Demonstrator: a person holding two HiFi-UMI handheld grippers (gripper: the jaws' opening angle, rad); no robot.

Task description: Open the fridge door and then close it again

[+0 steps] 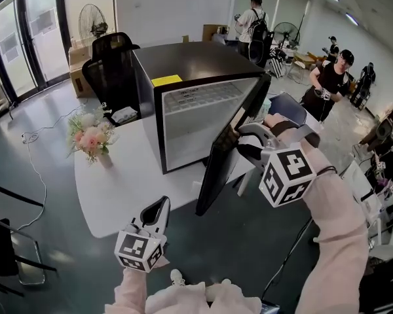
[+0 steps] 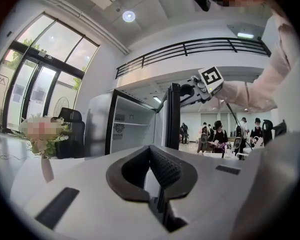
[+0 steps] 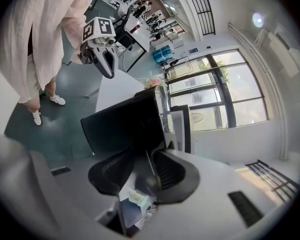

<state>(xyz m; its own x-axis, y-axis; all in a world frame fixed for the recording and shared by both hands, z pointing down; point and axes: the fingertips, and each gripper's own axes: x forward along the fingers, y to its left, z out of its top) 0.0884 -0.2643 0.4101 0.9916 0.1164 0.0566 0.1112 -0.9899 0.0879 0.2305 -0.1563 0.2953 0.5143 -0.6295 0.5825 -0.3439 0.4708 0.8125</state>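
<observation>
The fridge (image 1: 183, 70) sits on the white table (image 1: 118, 182) in front of me. Its cabinet is open and the fridge door (image 1: 226, 156) is swung well out toward me on its far-side hinge. My right tongs (image 3: 149, 166) are at the upper corner of the door's free edge. The jaws stand apart with that edge running between them, and as far as I can see the pads are not biting down on it. My left tongs (image 2: 152, 169) hang low and well clear of the fridge, pointing at it, with the jaws together and nothing in them. I take the opening half to be done and the closing half to be ahead. The door looks like a stiff, flat slab that will swing as one piece without flexing. I expect it to move lightly on the hinge until the seal catches near the end. Its black face is glossy, so pads pushing on the flat could slide. I would rather straddle the free edge, as far from the hinge as I can get, where a small effort turns it most. The fridge is small, so a hard shove might shift the whole box on the table. A bunch of flowers (image 1: 90, 136) stands off to the left, well away from the door's path.
</observation>
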